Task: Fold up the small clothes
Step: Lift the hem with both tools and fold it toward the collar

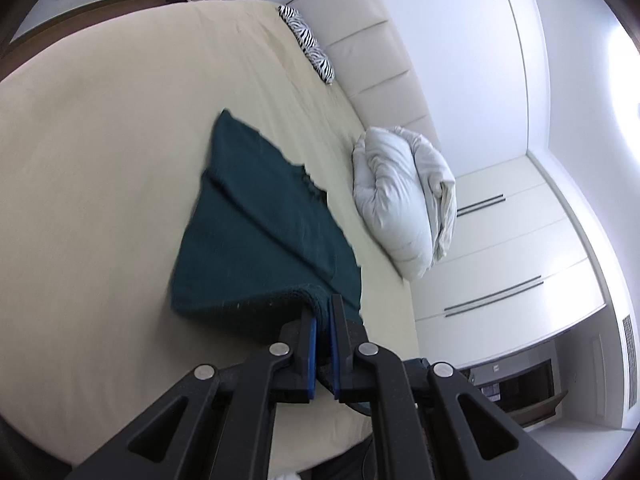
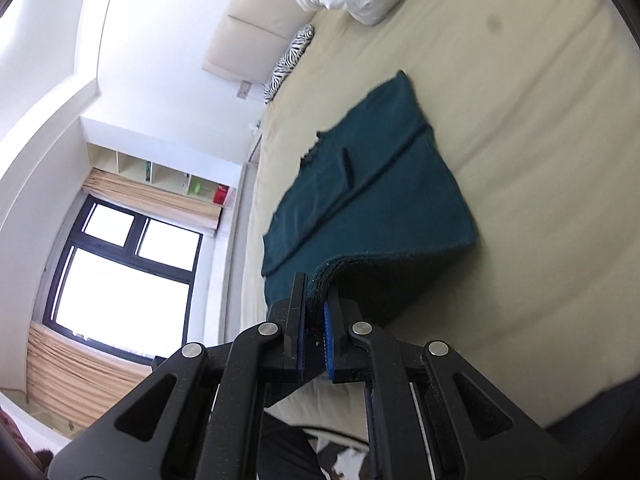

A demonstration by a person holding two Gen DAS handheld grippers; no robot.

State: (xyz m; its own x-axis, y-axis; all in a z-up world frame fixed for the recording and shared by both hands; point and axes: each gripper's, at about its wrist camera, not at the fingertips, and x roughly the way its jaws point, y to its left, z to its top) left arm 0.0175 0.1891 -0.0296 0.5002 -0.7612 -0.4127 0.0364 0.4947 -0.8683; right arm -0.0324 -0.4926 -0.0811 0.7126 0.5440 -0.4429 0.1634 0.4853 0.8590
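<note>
Left wrist view: left gripper [image 1: 323, 320] clamped on teal cloth [image 1: 256, 232] mid-frame over bed [image 1: 100, 140]; right wrist view: right gripper [image 2: 316, 312] pinching cloth's [image 2: 376, 184] near edge, center frame.

The left black two-finger gripper with blue pads [image 1: 323, 312] is clamped tight on a raised edge of the dark teal knitted garment [image 1: 260, 216], angled downward. The right black two-finger gripper [image 2: 316, 300] pinches another lifted edge, likewise tilted down.

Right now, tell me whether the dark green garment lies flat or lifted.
Partly lifted: the dark green garment has its near edge pinched in both hand-held grippers, left and right; its far end rests on the bed.
</note>
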